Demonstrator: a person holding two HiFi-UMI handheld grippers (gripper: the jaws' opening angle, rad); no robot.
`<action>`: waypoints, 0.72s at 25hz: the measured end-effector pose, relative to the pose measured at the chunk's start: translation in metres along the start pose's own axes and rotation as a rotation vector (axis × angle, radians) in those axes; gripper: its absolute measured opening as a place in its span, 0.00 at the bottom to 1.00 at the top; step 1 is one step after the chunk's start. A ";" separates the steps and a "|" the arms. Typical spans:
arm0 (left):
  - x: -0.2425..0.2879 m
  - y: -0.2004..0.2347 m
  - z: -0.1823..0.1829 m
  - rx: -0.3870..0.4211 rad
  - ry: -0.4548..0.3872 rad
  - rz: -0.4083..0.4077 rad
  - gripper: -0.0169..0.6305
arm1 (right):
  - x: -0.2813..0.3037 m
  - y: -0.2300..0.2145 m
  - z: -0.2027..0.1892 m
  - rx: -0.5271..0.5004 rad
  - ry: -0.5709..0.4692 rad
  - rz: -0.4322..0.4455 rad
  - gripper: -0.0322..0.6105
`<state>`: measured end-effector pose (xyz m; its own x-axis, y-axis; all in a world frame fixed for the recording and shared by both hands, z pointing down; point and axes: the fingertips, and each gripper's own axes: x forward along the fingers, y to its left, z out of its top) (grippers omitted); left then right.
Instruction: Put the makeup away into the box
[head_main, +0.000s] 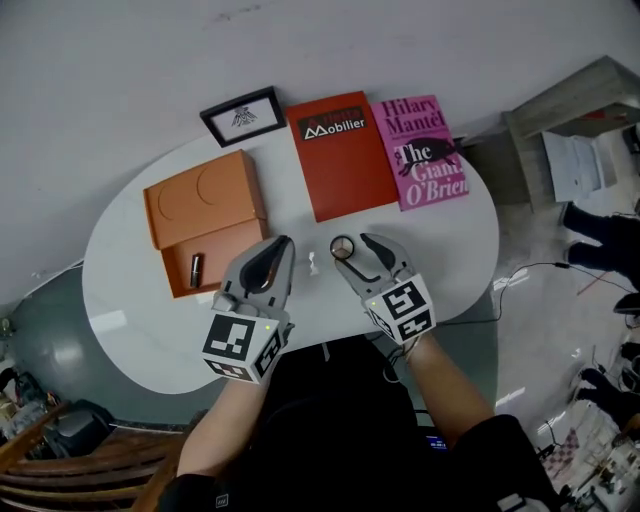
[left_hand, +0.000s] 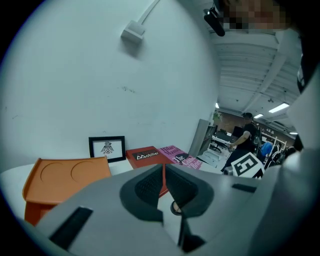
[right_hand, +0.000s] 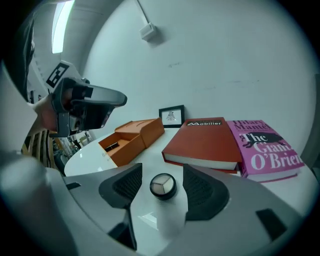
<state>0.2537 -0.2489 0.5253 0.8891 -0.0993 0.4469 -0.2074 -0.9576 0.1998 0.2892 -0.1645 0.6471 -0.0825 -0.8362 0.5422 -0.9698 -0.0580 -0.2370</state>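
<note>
Orange box (head_main: 205, 215) far left, open, one lipstick (head_main: 196, 268) inside. My left gripper (head_main: 280, 248) is pinched shut, empty. Right gripper (head_main: 352, 250) gapes wide w/ the round compact (right_hand: 162, 186) btwn its jaws, untouched, on the table (head_main: 460, 250). Pick-up step, I reckon: next needs a squeeze, then carry left.

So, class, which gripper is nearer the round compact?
Right. The right gripper's open jaws stand either side of the compact, not touching it; the left gripper, shut, is off to its left, by the box.
</note>
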 end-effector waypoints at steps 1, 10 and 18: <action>0.002 0.000 -0.003 -0.009 0.006 0.002 0.07 | 0.005 0.001 -0.005 -0.008 0.017 -0.007 0.41; 0.000 -0.004 -0.020 -0.019 0.029 0.013 0.07 | 0.038 0.003 -0.038 -0.087 0.169 -0.040 0.42; -0.030 0.014 -0.005 -0.031 -0.024 0.059 0.07 | 0.040 -0.003 -0.049 -0.106 0.255 -0.078 0.41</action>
<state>0.2223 -0.2574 0.5193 0.8842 -0.1625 0.4379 -0.2722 -0.9411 0.2005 0.2780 -0.1711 0.7086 -0.0488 -0.6662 0.7442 -0.9929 -0.0483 -0.1084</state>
